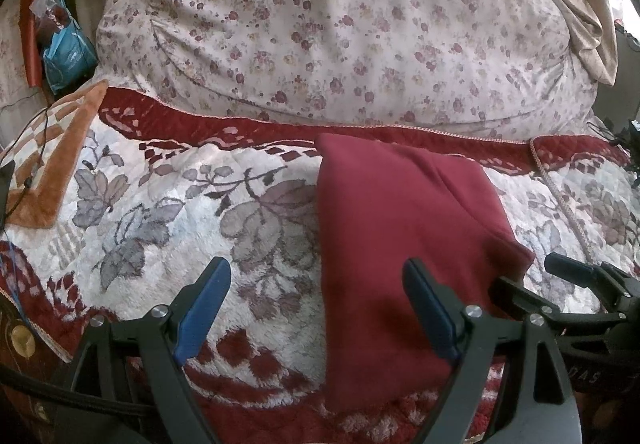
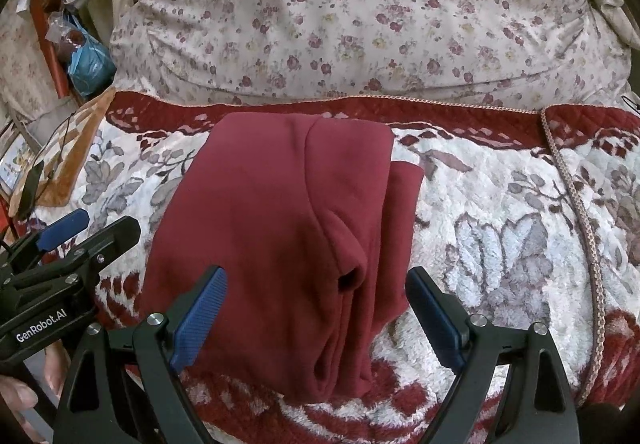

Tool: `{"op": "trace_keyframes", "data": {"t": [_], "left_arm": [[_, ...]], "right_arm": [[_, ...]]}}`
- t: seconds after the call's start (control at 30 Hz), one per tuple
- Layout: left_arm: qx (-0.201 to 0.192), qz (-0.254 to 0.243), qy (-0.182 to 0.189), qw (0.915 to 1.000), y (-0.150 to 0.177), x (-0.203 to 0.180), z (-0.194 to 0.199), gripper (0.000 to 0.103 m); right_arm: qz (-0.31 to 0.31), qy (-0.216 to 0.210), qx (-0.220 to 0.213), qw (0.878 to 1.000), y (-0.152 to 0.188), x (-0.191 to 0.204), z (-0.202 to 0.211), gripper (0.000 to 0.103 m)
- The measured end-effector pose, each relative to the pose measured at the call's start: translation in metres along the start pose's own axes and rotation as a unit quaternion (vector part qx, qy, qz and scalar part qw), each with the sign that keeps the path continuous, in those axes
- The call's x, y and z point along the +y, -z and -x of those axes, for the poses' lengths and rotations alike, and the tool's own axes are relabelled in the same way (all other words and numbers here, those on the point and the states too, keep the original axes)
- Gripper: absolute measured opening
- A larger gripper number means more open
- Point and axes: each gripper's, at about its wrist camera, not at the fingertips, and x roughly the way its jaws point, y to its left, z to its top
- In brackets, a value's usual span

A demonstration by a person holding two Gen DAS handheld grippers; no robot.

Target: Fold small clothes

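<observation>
A dark red garment [image 2: 276,228] lies folded into a long strip on the plush floral blanket [image 2: 500,244]. It also shows in the left wrist view [image 1: 400,236]. My right gripper [image 2: 316,320] is open and empty, hovering over the garment's near end. My left gripper [image 1: 316,308] is open and empty, above the garment's left edge, its right finger over the cloth. The right gripper [image 1: 576,280] shows at the right of the left wrist view. The left gripper [image 2: 84,232] shows at the left of the right wrist view.
A large floral quilt [image 1: 340,28] is piled at the back. An orange checked cloth [image 1: 52,164] with a black cable lies at the left. Cluttered bags [image 1: 68,44] stand at the far left. A braided trim [image 2: 576,212] runs down the blanket at the right.
</observation>
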Motion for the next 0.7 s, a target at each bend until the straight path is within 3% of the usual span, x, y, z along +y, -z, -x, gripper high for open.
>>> {"op": "trace_keyframes", "data": {"t": [0.7], "left_arm": [[0.007, -0.001, 0.002, 1.0, 0.0037, -0.0011, -0.0071, 0.087]], "right_arm": [[0.005, 0.002, 0.011, 1.0, -0.0023, 0.0005, -0.0082, 0.094]]}}
